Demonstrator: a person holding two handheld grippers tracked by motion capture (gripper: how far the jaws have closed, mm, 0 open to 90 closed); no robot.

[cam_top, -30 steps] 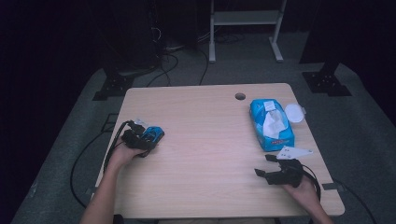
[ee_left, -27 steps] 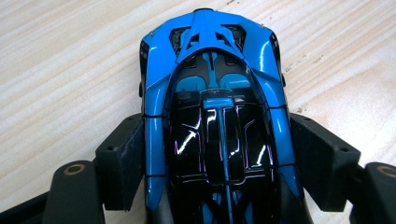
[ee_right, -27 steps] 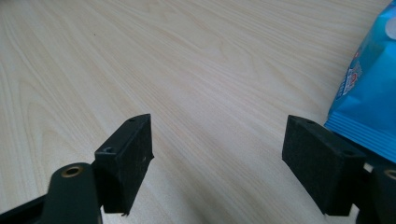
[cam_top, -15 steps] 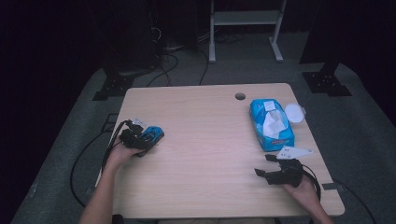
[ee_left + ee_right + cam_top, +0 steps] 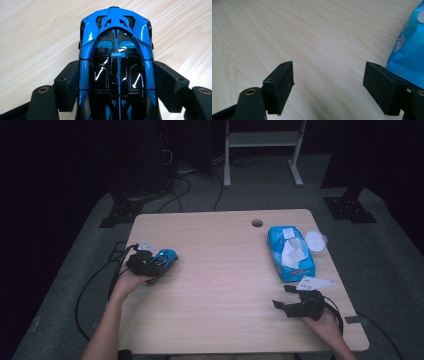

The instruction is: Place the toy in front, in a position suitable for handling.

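Observation:
A blue and black toy car [image 5: 116, 50] sits nose-away between the pads of my left gripper [image 5: 117, 75], which press on both its sides. From above, the car [image 5: 166, 256] and left gripper [image 5: 158, 262] are near the table's left edge, held just above the wood. My right gripper [image 5: 283, 296] rests near the front right of the table. Its jaws are open over bare wood [image 5: 328, 80] with nothing between them.
A blue wipes pack [image 5: 291, 252] lies at the right, close beside the right gripper's jaw [image 5: 409, 50]. A round white lid [image 5: 315, 241] sits next to it. The table [image 5: 225, 295] has a cable hole [image 5: 257, 223] near its far edge. Cables trail off the left side.
My left gripper has risen a little with the toy car in its grip. The right gripper has stayed where it was.

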